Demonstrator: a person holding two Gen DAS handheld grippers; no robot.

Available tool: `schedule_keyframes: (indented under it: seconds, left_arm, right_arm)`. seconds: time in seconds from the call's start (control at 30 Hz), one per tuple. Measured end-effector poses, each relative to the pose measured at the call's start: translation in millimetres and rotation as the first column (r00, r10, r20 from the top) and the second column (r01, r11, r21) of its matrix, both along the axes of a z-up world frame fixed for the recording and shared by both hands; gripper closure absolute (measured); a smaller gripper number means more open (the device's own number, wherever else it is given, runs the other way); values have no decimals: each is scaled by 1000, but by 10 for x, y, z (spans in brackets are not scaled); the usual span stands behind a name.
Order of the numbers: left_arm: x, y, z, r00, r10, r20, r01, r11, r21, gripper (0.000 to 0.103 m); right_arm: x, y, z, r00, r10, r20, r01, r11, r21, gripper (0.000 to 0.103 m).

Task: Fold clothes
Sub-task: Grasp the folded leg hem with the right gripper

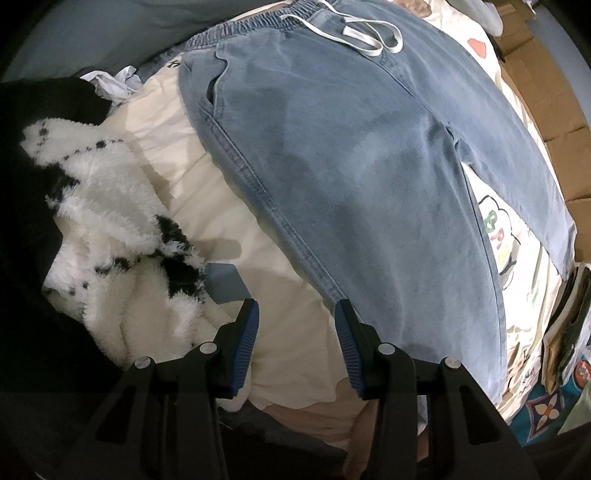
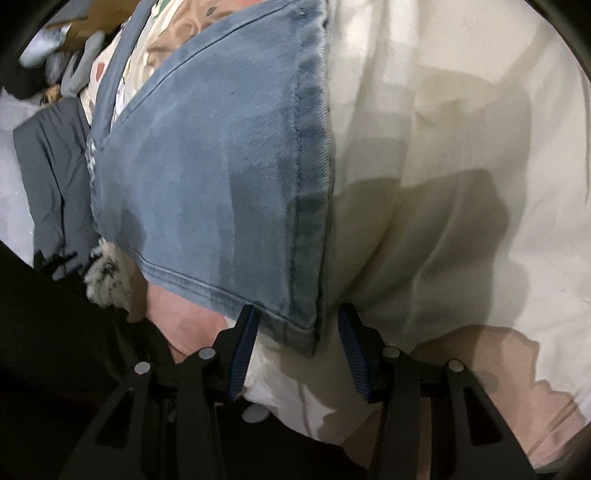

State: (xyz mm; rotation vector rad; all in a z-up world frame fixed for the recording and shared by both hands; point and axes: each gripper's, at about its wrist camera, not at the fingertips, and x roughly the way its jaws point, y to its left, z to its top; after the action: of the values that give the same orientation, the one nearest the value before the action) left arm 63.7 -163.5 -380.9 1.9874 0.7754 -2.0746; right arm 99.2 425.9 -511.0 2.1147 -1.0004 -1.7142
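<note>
Jeans hem corner (image 2: 295,325) between parted right tool (image 2: 295,332) pads, over cream sheet (image 2: 443,147).

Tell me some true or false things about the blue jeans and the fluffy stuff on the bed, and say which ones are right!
1. The jeans are spread out flat on a cream sheet. True.
2. The jeans have a red belt at the waist. False: a white drawstring is tied there.
3. A fluffy white and black garment lies beside the jeans. True.
4. The left gripper is squeezing the fluffy garment. False: its fingers stand apart with nothing between them.
5. A corner of a jeans leg hem sits between the fingers of the right gripper. True, though the pads do not press it.
</note>
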Motion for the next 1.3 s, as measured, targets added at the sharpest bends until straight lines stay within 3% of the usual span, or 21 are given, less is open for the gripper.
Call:
schedule_keyframes:
  seconds: [0.07,0.13,0.4,0.57,0.93,1.3]
  left_arm:
    - [-10,16,-8,1000,-5,0,5,1000,4,60]
    - [-17,36,-15,1000,-7,-1,7,1000,8,60]
    - [-13,89,-33,1000,8,-6,-8,999,45,60]
    - [-47,146,19,1000,-14,-20,15,998,54,60]
    - [-48,144,-45,1000,-19,-8,20,998,53,60]
    - [-56,118,-65,1000,-29,3,29,999,43,60]
  right_arm:
    - [5,-1,-6,1000,-15,7,15,1000,-27,59]
    - [1,-28,11,1000,-16,16,17,997,-73,72]
    - [-71,-31,197,995,-97,-10,92,972,-218,76]
    - [-68,-81,137,994,-109,21,111,972,-209,76]
    - [-51,163,335,994,-112,15,113,966,-232,76]
    - [-10,102,-108,982,-154,107,174,958,-226,76]
